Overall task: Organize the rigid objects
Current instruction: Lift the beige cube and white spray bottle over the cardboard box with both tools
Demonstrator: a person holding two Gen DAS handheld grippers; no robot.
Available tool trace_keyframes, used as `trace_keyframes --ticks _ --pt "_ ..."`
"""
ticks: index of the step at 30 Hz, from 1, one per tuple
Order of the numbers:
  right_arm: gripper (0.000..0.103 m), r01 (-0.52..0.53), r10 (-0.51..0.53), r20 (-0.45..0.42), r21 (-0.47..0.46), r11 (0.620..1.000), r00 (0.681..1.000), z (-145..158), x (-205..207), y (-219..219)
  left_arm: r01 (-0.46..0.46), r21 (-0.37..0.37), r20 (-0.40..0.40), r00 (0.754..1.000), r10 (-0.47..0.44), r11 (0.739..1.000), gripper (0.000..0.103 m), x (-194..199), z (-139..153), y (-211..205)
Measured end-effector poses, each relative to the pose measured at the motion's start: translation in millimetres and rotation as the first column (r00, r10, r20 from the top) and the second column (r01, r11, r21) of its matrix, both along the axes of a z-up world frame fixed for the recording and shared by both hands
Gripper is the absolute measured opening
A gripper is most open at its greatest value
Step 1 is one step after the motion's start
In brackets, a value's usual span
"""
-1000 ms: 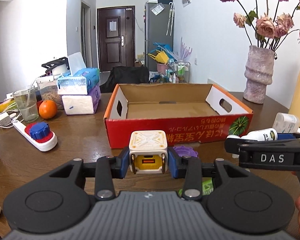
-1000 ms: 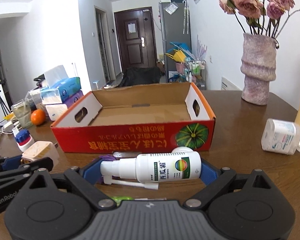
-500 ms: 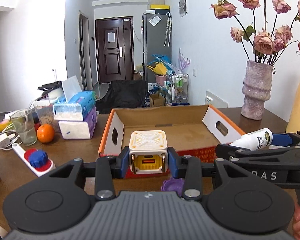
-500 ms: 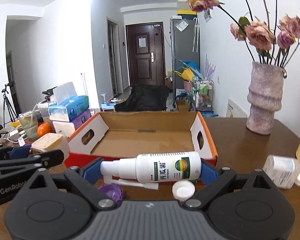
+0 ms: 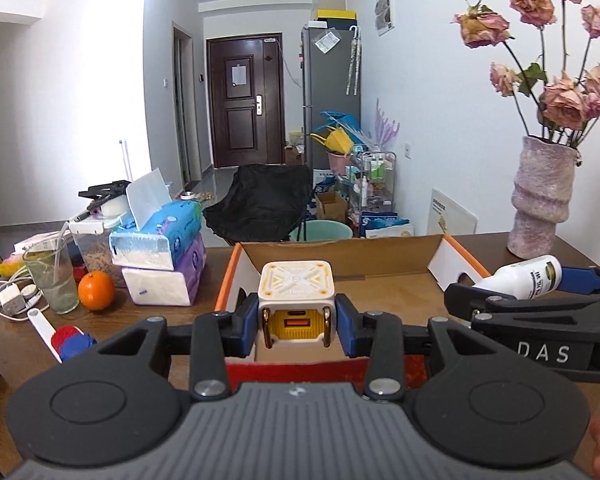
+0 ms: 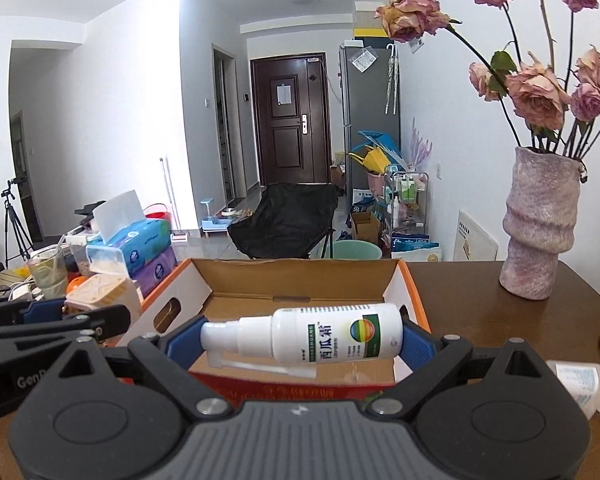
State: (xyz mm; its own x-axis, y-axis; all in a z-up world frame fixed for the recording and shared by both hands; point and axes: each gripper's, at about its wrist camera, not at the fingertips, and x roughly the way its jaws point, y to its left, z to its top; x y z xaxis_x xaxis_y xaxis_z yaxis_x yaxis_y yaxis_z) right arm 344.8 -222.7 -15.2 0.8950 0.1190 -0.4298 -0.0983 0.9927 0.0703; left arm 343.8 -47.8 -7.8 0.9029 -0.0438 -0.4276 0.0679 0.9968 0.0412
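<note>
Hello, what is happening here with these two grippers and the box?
A person is tidying small items into the cardboard box. The left gripper is shut on a white cube charger; the right gripper is shut on a spray bottle lying sideways. Both items hang near the box's front edge, not yet released. The box looks empty.

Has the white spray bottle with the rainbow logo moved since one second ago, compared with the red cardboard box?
Yes. The white spray bottle, clamped in the right gripper, has risen and gone forward: earlier below the red cardboard box's front wall, now above it.
</note>
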Motion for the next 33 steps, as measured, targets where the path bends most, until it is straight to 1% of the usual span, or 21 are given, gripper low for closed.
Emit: trace_keyframes --ticks 6,9,14,19,24,33 --pt "0.097 0.004 -0.004 -0.002 -0.014 1.0 1.0 4.9 25.7 0.8 -0.029 -0.005 -0.011 1.0 0.029 1.0 0.04 24.3 1.9 3.6" --pt "0.097 0.011 -0.011 -0.003 -0.033 0.999 1.0 7.0 38.7 1.0 -0.035 0.004 -0.013 0.999 0.035 0.999 0.04 35.0 2.1 2.9" --pt "0.097 0.006 -0.006 -0.01 -0.033 0.999 1.0 7.8 59.2 1.8 -0.052 0.01 -0.026 0.998 0.053 0.999 0.04 57.0 0.0 2.5" --pt "0.097 -0.002 0.001 -0.03 -0.024 1.0 1.0 1.3 78.6 4.8 -0.068 -0.006 -0.048 0.997 0.068 0.998 0.04 77.3 -2.2 6.6" --pt "0.097 0.003 -0.004 -0.06 -0.016 1.0 0.998 -7.7 98.8 4.9 -0.088 -0.002 -0.067 0.994 0.088 0.996 0.04 98.1 -6.5 7.7" --pt "0.097 0.017 -0.018 -0.103 -0.009 1.0 0.994 -27.1 129.8 2.8 -0.104 0.016 -0.114 0.988 0.105 0.994 0.04 129.5 -26.9 7.0"
